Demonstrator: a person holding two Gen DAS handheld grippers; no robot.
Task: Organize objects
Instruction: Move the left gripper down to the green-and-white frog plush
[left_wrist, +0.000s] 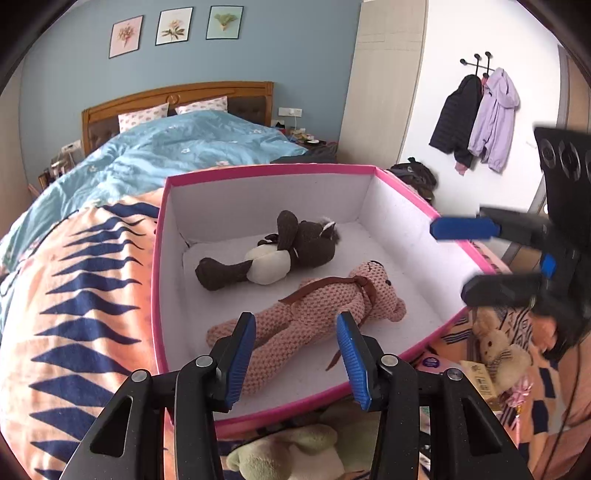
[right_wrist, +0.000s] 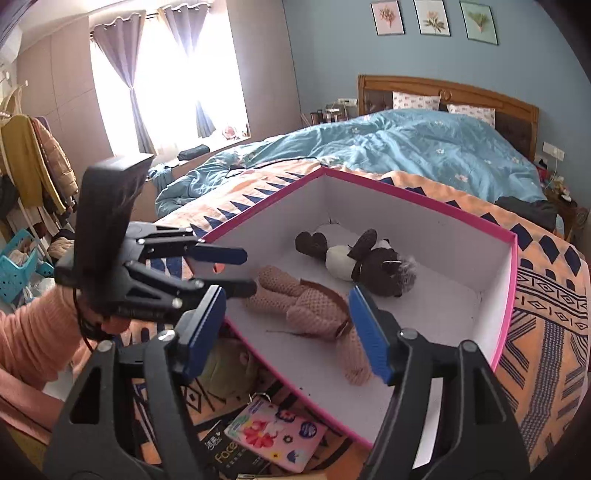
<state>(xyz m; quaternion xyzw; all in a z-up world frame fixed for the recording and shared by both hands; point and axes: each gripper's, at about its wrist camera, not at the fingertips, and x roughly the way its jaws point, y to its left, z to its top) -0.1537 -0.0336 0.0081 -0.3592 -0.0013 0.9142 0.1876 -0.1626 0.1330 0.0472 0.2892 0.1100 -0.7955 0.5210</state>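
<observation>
A pink-rimmed white box (left_wrist: 266, 170) (right_wrist: 406, 192) sits on the bed. Inside lie a dark brown plush (left_wrist: 273, 254) (right_wrist: 362, 258) and, nearer to me, a pink knitted bear (left_wrist: 314, 314) (right_wrist: 310, 310) on its back. My left gripper (left_wrist: 295, 317) (right_wrist: 247, 271) hovers over the box's near side above the bear's legs, its jaws a little apart with nothing pressed between them. Over the box's right rim my right gripper (right_wrist: 286, 291) (left_wrist: 448, 260) stands open and empty, above the bear's head end.
The box rests on an orange patterned blanket (left_wrist: 74, 314), with a blue duvet (left_wrist: 184, 147) behind. In front of the box lie a green plush (left_wrist: 288, 450), a beige rabbit plush (left_wrist: 498, 350), a floral tissue pack (right_wrist: 277, 435) and a black pack (right_wrist: 229, 450). A peach sleeve (right_wrist: 29, 332) holds the left gripper.
</observation>
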